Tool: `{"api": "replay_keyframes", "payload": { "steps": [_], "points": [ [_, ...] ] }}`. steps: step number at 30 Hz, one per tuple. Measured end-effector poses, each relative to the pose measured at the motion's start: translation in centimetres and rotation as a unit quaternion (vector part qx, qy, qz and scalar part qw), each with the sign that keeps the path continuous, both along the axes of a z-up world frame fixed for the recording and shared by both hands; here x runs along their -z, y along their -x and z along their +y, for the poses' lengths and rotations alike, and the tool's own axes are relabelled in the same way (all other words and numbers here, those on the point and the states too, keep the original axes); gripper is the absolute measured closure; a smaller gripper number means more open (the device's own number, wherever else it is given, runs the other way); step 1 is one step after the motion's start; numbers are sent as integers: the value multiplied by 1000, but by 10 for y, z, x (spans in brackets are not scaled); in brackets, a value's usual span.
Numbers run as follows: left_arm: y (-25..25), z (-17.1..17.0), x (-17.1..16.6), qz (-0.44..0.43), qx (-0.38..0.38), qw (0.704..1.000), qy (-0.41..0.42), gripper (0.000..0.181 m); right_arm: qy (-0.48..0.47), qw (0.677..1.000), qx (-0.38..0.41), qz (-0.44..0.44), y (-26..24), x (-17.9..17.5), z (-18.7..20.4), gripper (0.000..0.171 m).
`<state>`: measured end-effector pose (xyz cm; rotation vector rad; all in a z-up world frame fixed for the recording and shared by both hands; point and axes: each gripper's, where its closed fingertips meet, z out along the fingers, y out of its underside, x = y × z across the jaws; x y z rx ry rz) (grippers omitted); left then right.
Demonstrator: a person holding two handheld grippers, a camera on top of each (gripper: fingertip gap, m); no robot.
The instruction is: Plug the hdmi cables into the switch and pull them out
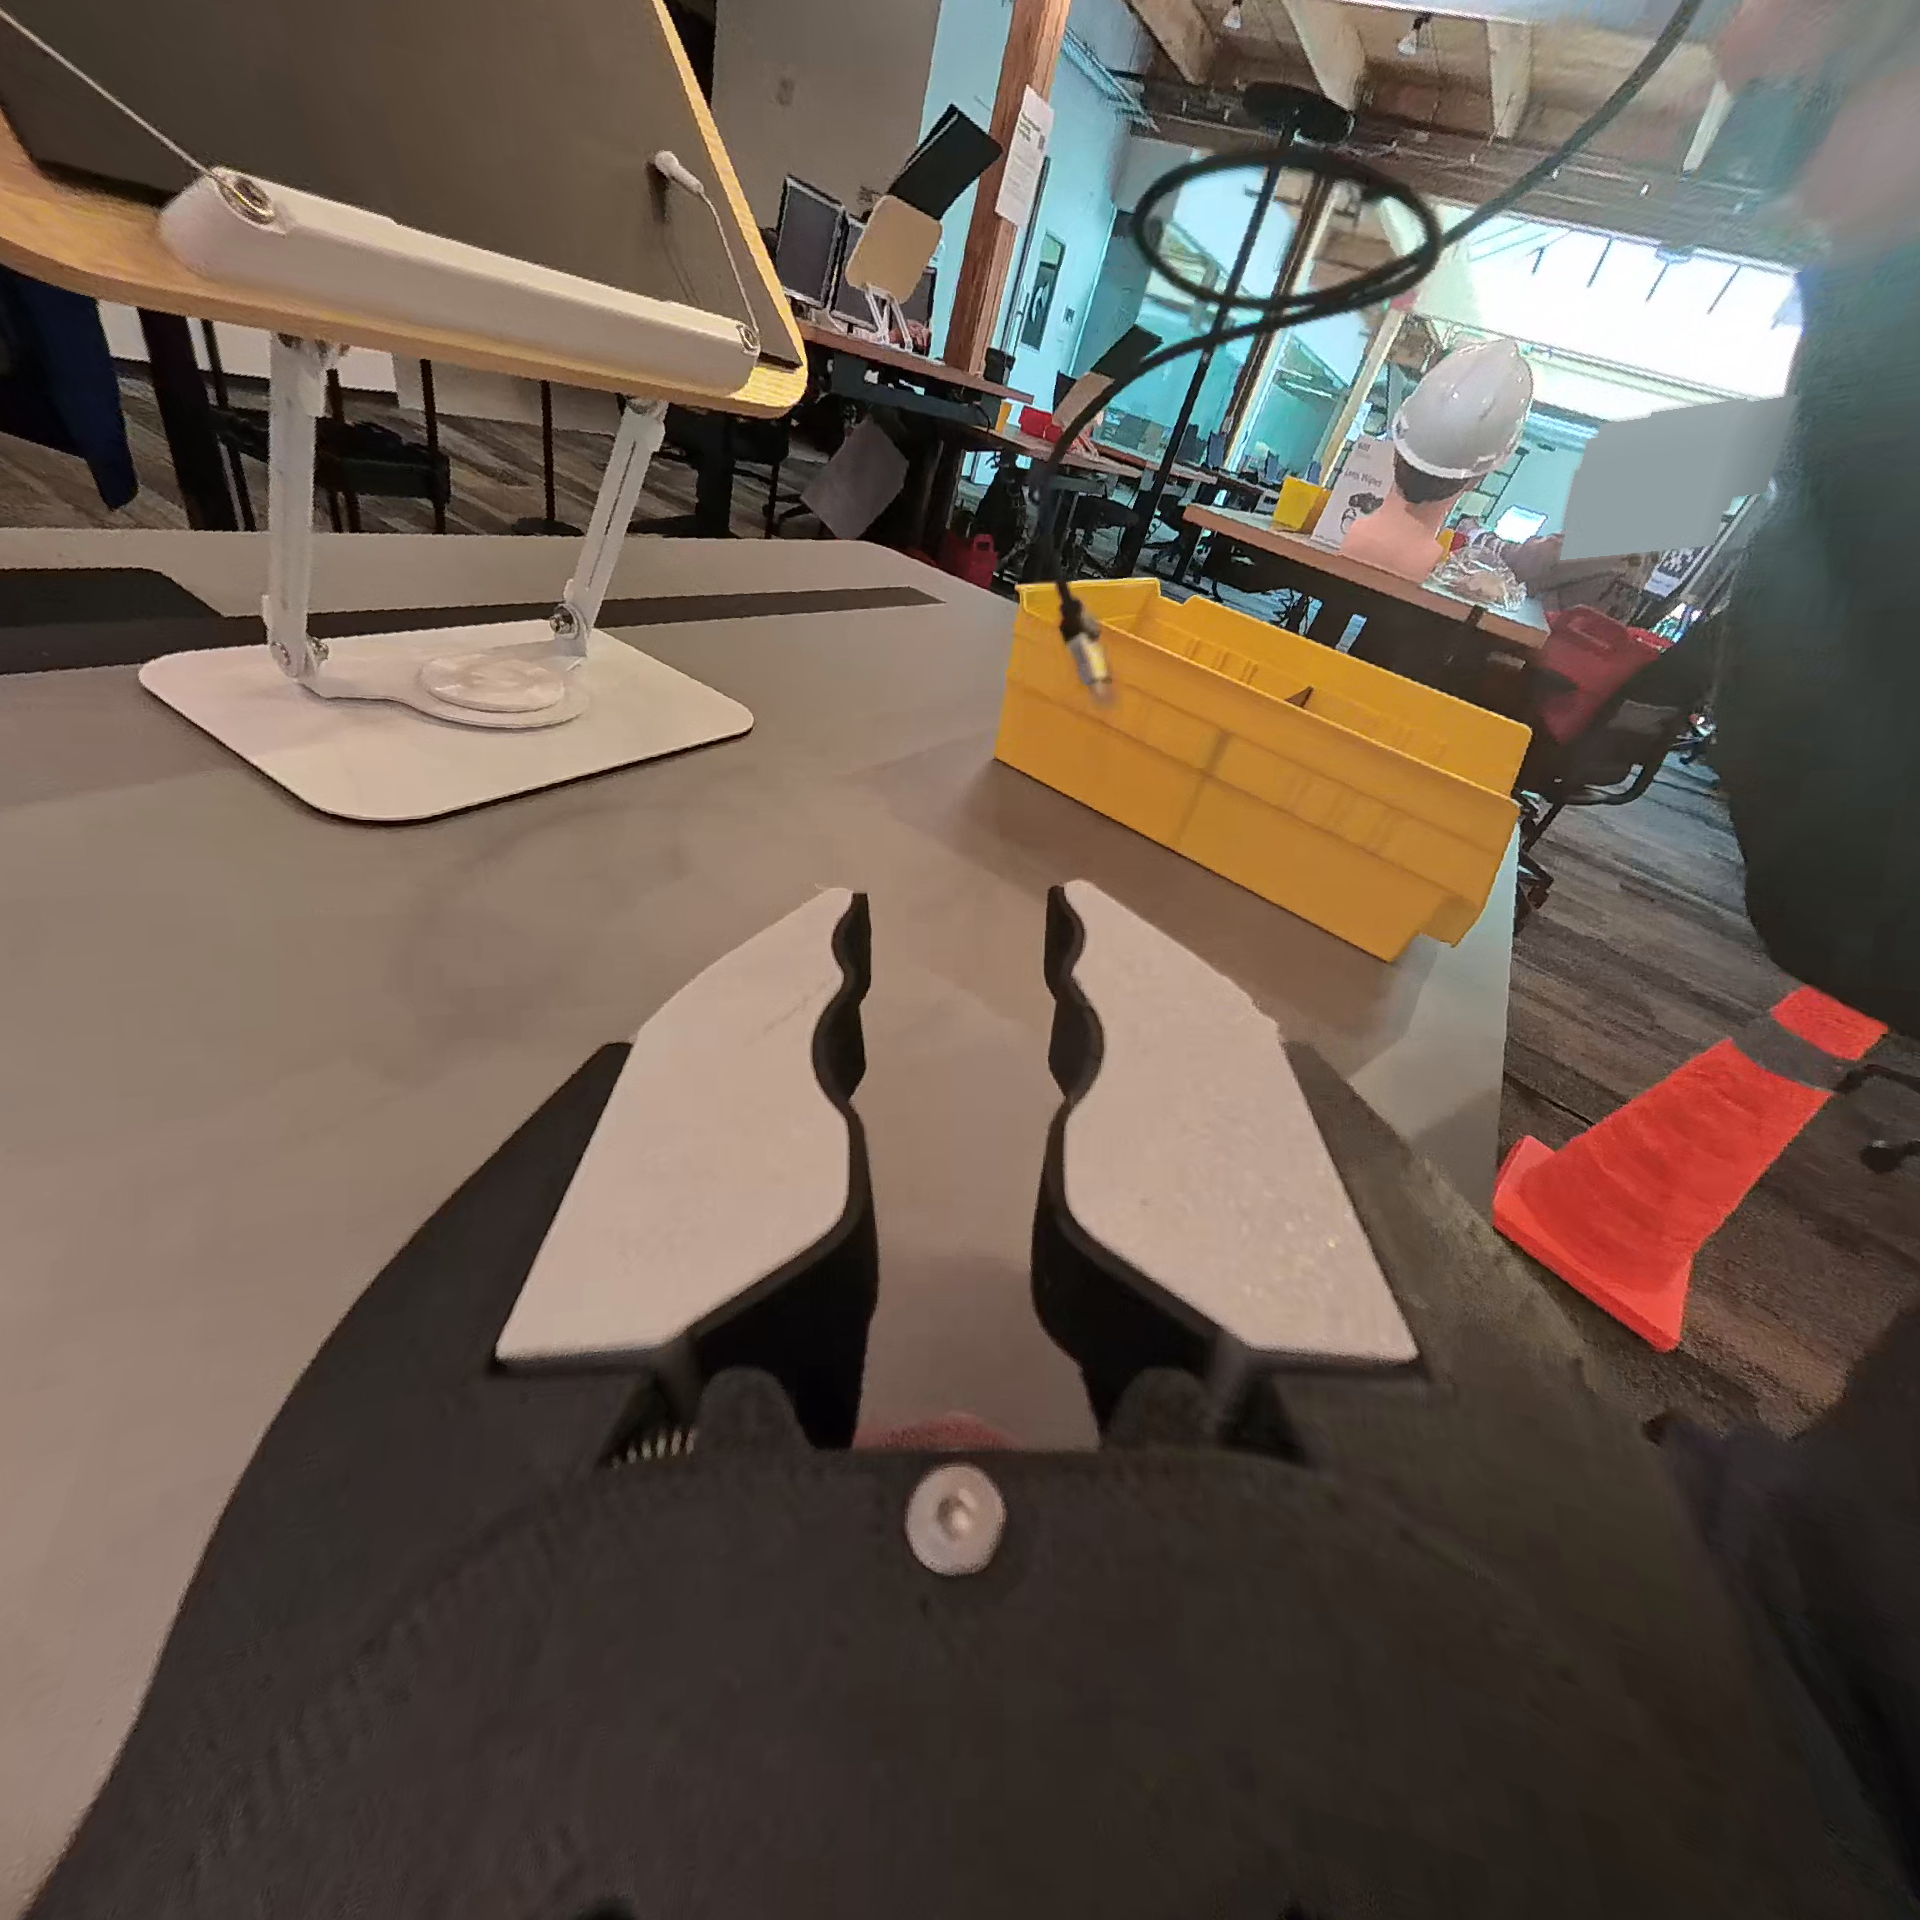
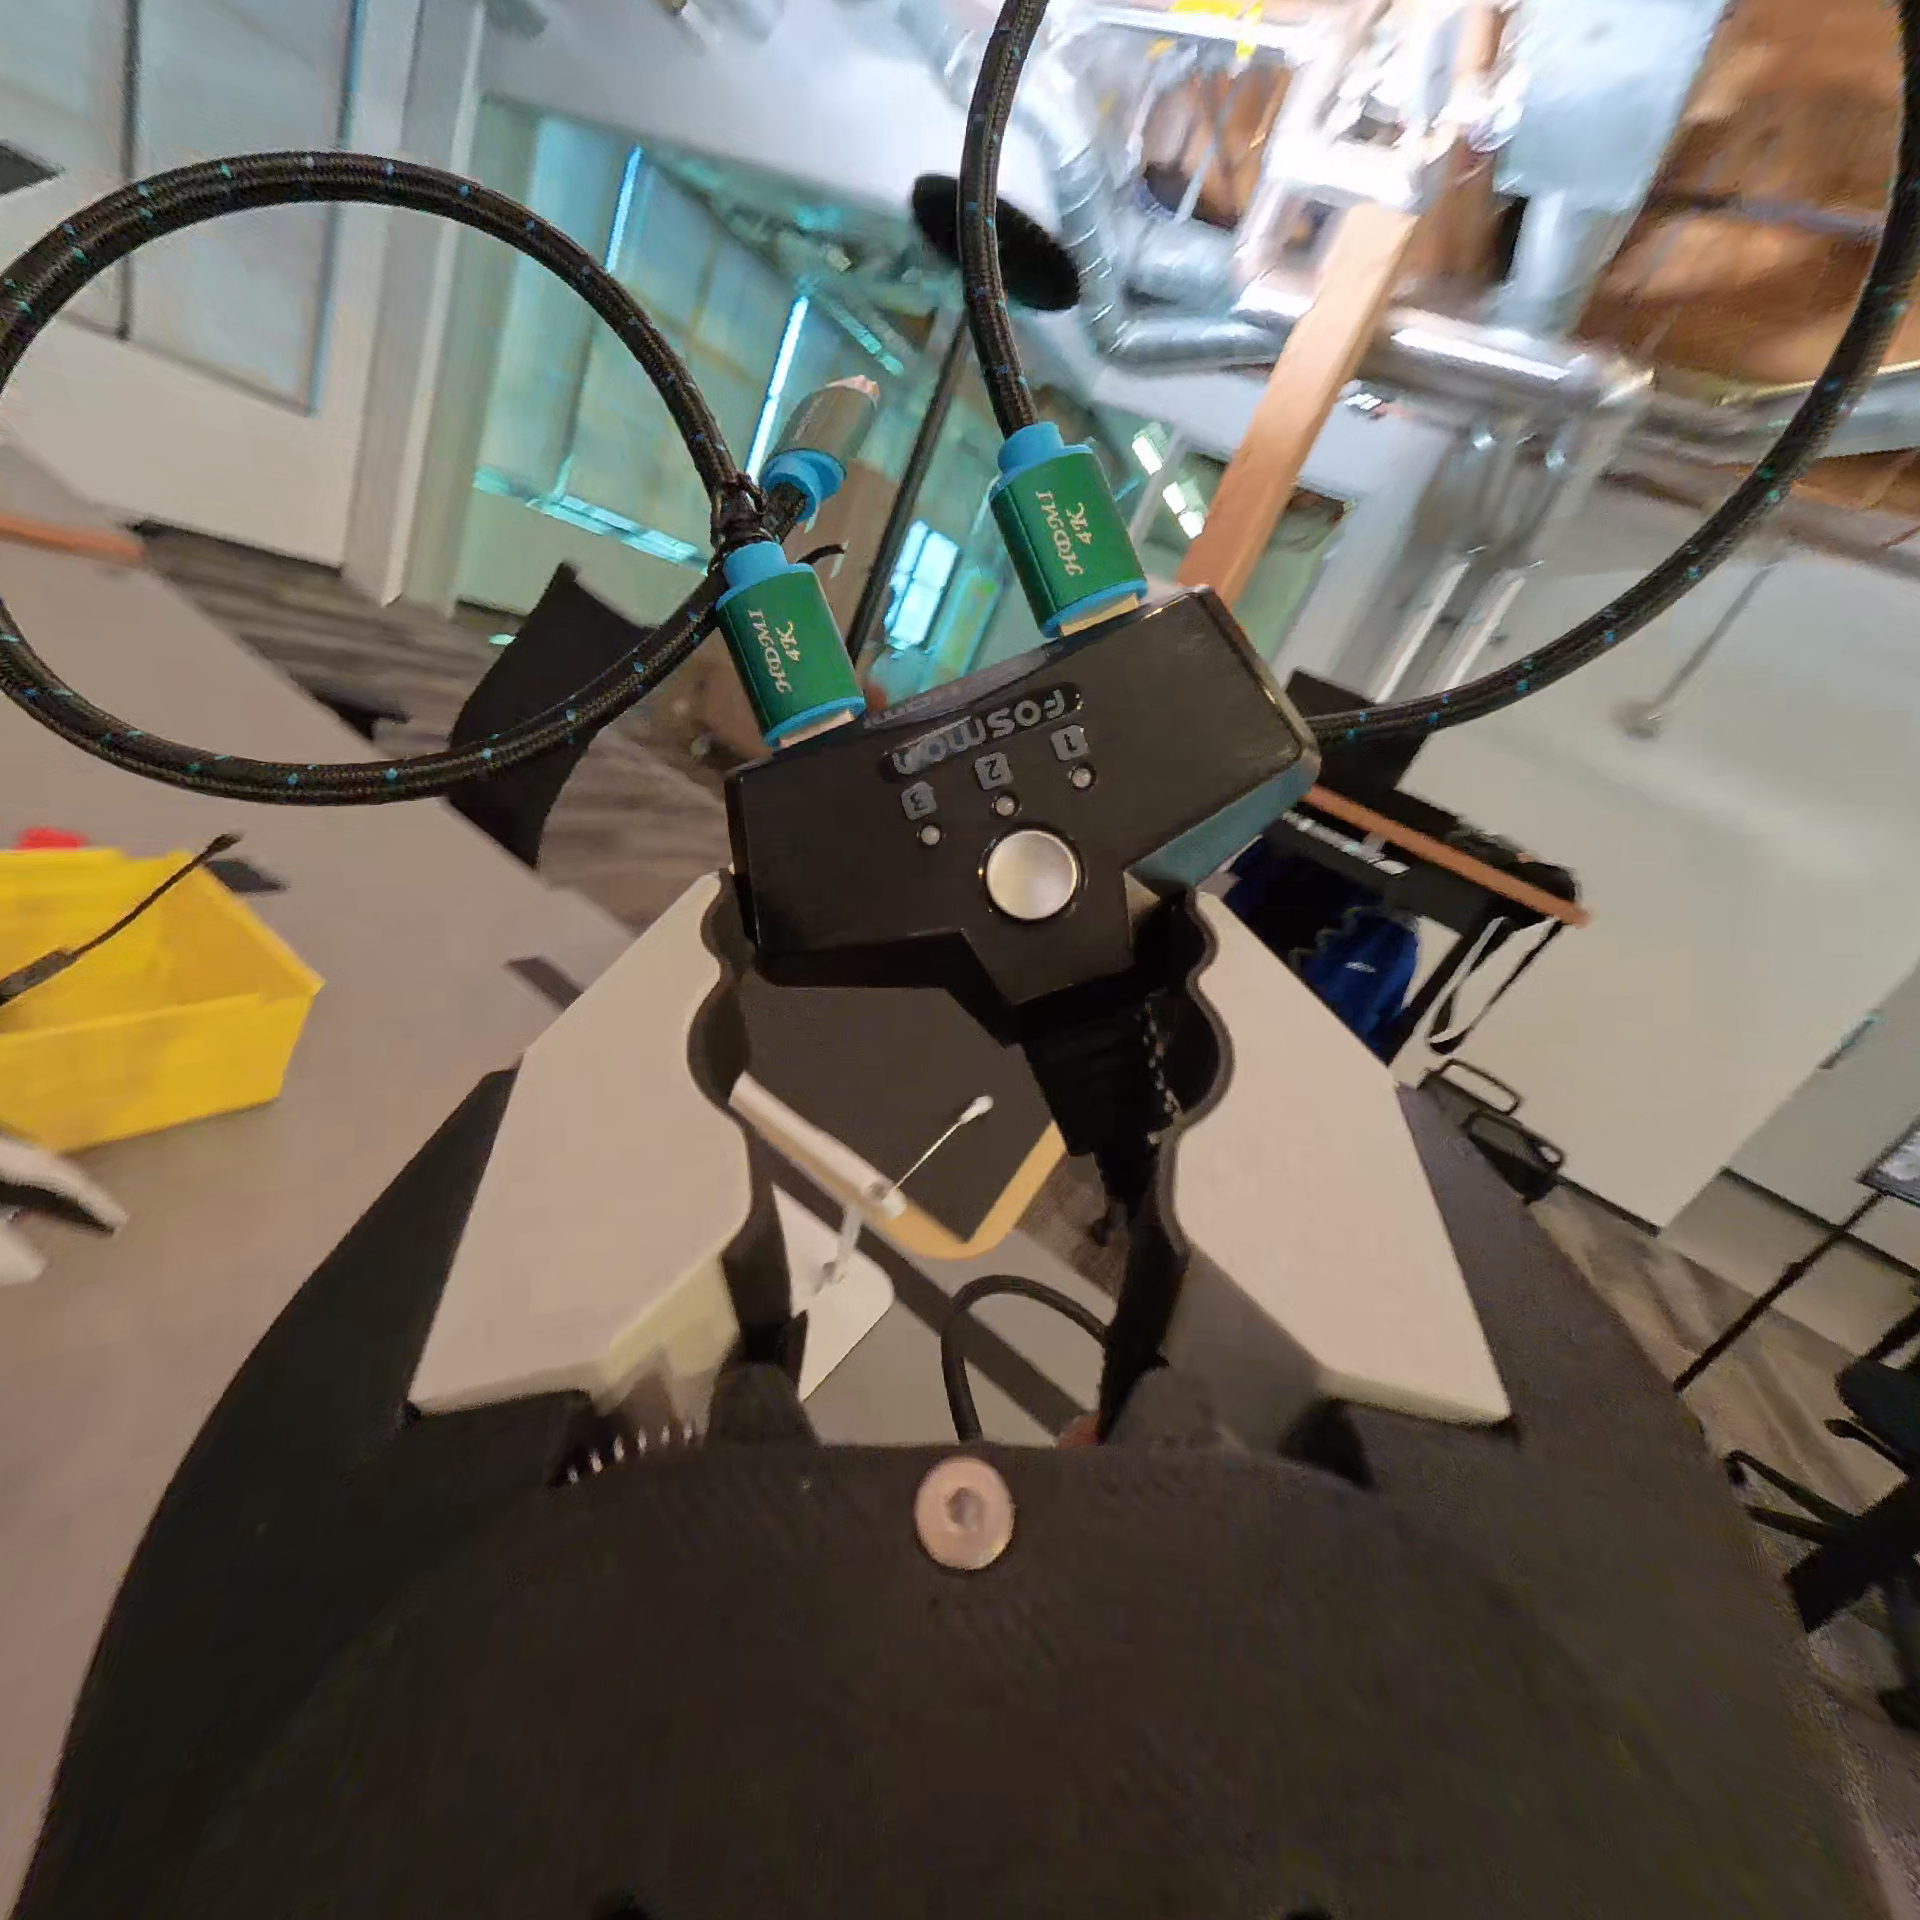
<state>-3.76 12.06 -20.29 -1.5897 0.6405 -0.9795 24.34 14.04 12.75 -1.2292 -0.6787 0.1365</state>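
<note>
Switch is sitting pinched between the right tongs, lifted above the worktop, carrying two green HDMI plugs in its far edge, while the left tongs are hovering spread and empty near the yellow bin.

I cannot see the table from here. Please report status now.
Left hand-held gripper open, empty, over the grey table. Right hand-held gripper shut on switch, held aloft. Two green HDMI plugs seated. Nothing blocking.

2 cables, 1 switch, 1 bin
</note>
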Motion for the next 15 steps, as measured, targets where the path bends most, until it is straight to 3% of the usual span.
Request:
{"api": "replay_keyframes", "payload": {
  "steps": [4, 7, 15],
  "points": [
    [-4, -2, 4, 11, 4, 1000, 1, 150, -36, 999, 29, 28, -31, -25, 2, 92],
    [-5, -2, 4, 15, 4, 1000, -1, 150, -11, 998, 54, 23, -50, -10, 13, 93],
    [-5, -3, 7, 18, 6, 1000, 5, 150, 163, 984, 74, 17, -76, 124, 54, 92]
  ]
}}
